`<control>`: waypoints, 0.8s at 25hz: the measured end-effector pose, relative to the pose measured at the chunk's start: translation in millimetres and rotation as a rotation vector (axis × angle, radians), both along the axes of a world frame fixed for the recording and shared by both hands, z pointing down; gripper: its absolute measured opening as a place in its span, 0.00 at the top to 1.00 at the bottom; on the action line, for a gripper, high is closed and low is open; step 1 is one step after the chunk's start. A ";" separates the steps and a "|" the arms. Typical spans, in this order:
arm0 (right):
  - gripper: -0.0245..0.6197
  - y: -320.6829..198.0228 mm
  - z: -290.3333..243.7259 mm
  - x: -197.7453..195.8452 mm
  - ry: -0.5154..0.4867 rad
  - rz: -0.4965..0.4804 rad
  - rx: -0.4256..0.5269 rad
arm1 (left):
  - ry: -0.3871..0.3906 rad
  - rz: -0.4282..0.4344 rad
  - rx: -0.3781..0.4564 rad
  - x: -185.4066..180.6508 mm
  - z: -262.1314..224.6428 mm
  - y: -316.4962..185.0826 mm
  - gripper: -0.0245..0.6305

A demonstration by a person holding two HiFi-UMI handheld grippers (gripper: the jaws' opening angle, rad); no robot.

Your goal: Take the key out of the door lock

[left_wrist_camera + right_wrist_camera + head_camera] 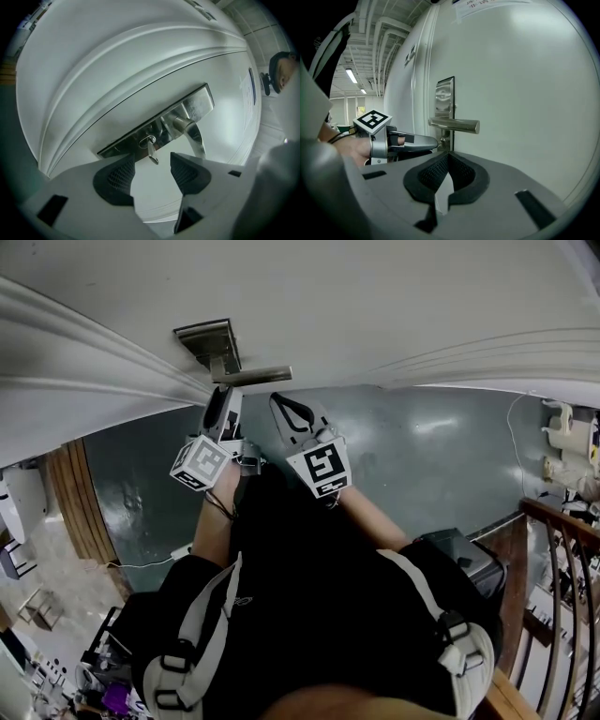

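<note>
Nearest the lens, left gripper view: the left tool (152, 161), a grey body with two dark ribbed pads (115, 177). The jaws are held well apart and nothing is pressed by either pad.

Key (151, 151): noted at 12 o'clock of the gap between the pads. It is still seated in the keyhole of the metal lock plate (199, 99) and hangs downward from it. Its lower end is seen level with the pad tips, with pale door (117, 70) showing on either side of it. Whether the key sits between the tips or just beyond them cannot be told from this view. No contact is seen.

Lever handle (190, 129): found at 2 o'clock of the key, on the same plate.

Right gripper view: the right tool (449, 159) is seen with its pads brought together at the tips and nothing caught between them. The lever handle is recorded at 12 o'clock above those pads. The left tool is recorded at 9 o'clock, its tip reaching the lock plate just under the lever.

Head view: both tools are pointed at the door. The right tool lies at 3 o'clock of the left, close beside it but apart. The lock plate is seen at 12 o'clock of the left tool. Grey-green floor (422, 456) is seen beneath.
</note>
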State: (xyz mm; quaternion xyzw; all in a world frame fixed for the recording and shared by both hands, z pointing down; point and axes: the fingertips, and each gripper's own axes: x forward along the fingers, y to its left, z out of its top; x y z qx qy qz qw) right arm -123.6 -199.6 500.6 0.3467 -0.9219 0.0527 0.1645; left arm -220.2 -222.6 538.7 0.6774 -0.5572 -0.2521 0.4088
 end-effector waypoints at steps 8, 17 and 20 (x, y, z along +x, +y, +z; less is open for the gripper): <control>0.95 -2.8 1.8 5.3 0.001 0.017 -0.004 | -0.017 -0.008 0.001 -2.3 1.8 -4.8 0.76; 0.95 -1.5 0.8 9.6 -0.006 0.031 -0.006 | 0.068 -0.017 0.014 0.4 -2.7 -9.6 0.84; 0.95 -0.9 1.1 7.7 -0.008 0.031 -0.005 | 0.101 -0.024 0.018 0.7 -3.9 -10.5 0.86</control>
